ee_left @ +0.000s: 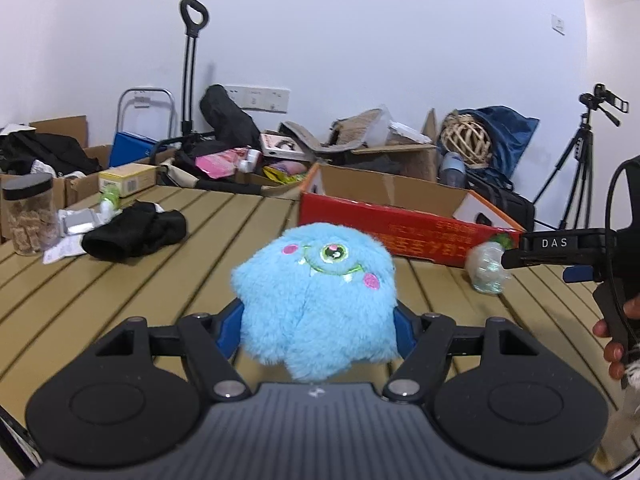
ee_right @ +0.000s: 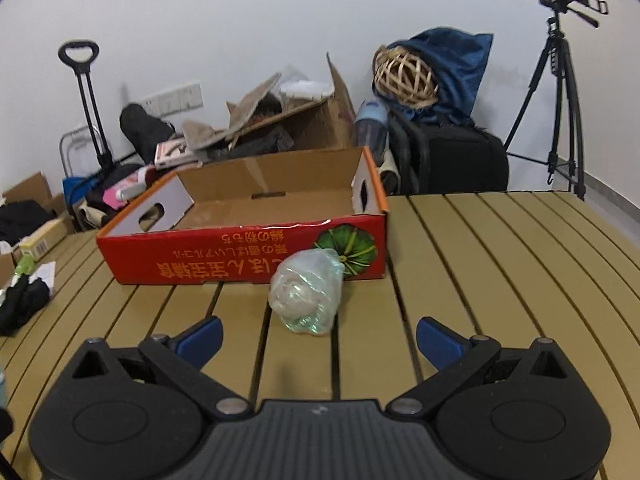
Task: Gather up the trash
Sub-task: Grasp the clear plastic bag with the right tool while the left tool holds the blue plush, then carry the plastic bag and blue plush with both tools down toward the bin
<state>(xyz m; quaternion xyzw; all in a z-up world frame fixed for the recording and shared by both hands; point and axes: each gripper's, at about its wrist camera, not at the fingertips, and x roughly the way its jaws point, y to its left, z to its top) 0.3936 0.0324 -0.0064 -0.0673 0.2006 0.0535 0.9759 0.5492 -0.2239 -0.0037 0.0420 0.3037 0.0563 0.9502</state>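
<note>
The left gripper (ee_left: 319,320) is clamped on a fluffy blue one-eyed plush toy (ee_left: 316,300), its blue pads pressed into the fur on both sides and the toy held up off the slatted tan table (ee_left: 80,300). Ahead of those jaws and off to their right, a crumpled clear plastic wad (ee_left: 486,268) lies on the table, touching or just in front of the long wall of a red cardboard box (ee_left: 400,232). The right gripper (ee_right: 319,336) has its jaws spread wide apart with nothing between them; in its own view the plastic wad (ee_right: 306,294) sits straight ahead of the gap, just beyond the fingertips and slightly toward the left finger, against the red box (ee_right: 240,248), which is open at the top and shows a bare cardboard floor. In the left wrist view, the right gripper (ee_left: 508,258) reaches in from the right with its tip right beside the wad; contact cannot be told. Far to the left of the left jaws lie a black cloth (ee_left: 136,232), crumpled wrappers (ee_left: 76,222) and a dark-lidded jar (ee_left: 30,216).
</note>
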